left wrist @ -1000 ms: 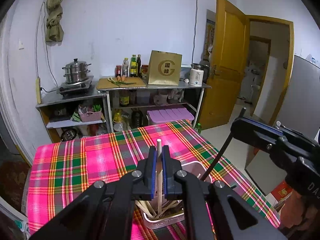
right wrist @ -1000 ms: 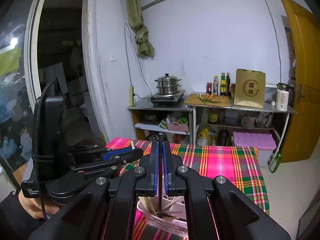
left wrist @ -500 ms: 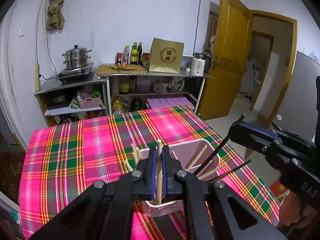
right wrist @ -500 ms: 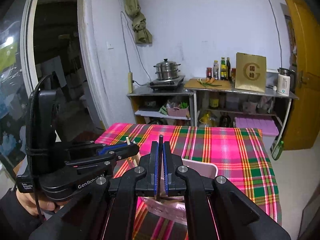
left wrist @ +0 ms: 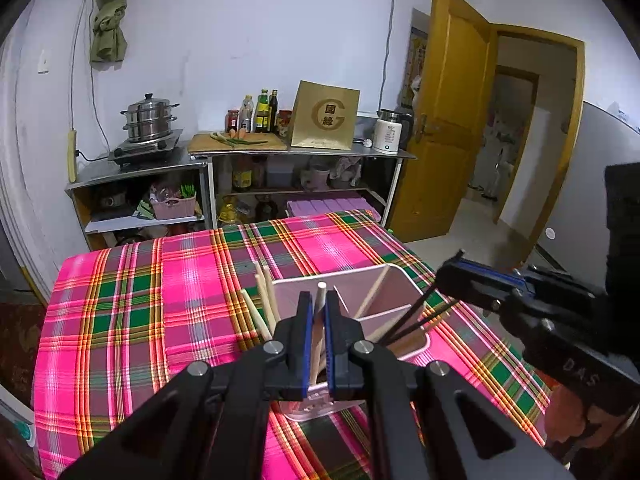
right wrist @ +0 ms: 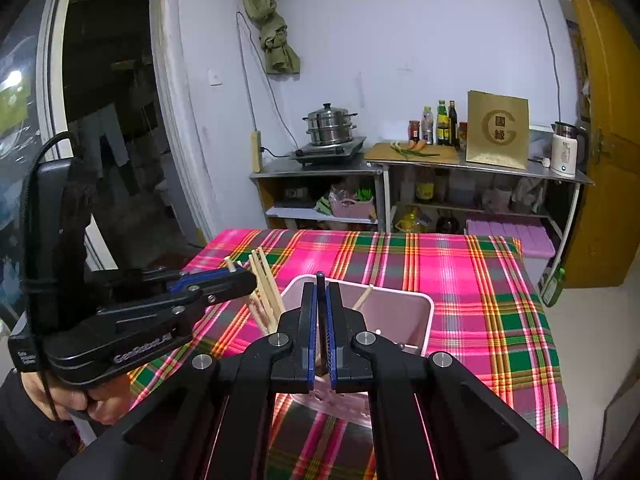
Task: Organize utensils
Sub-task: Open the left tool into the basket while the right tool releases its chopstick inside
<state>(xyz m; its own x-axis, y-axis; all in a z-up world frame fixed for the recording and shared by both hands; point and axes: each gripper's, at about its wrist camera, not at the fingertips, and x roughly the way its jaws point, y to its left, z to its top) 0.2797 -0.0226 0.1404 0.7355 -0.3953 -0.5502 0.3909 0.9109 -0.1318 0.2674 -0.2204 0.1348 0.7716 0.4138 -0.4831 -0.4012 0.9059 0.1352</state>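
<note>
**Chopsticks held over the holder, sorting unfinished**

The left gripper (left wrist: 316,334), at lower centre of its own view, is closed on a pale wooden chopstick (left wrist: 319,320) held upright above the pink holder (left wrist: 396,280). The right gripper (right wrist: 319,330) is clamped on a dark chopstick (right wrist: 320,280), its tip showing just above the jaws. The holder sits at lower centre of both views, divided into compartments. Several wooden chopsticks (right wrist: 264,280) already stand at its left side, and a dark pair (left wrist: 420,316) leans at its right. Which compartment each rests in cannot be told, the grippers hiding the interior. By judgement, sorting is well along; both held sticks are yet to be placed.

The holder stands on a table with a pink plaid cloth (left wrist: 192,280). Metal shelves (left wrist: 240,160) with a steamer pot (left wrist: 148,118) line the far wall; a yellow door (left wrist: 456,120) is at right.
</note>
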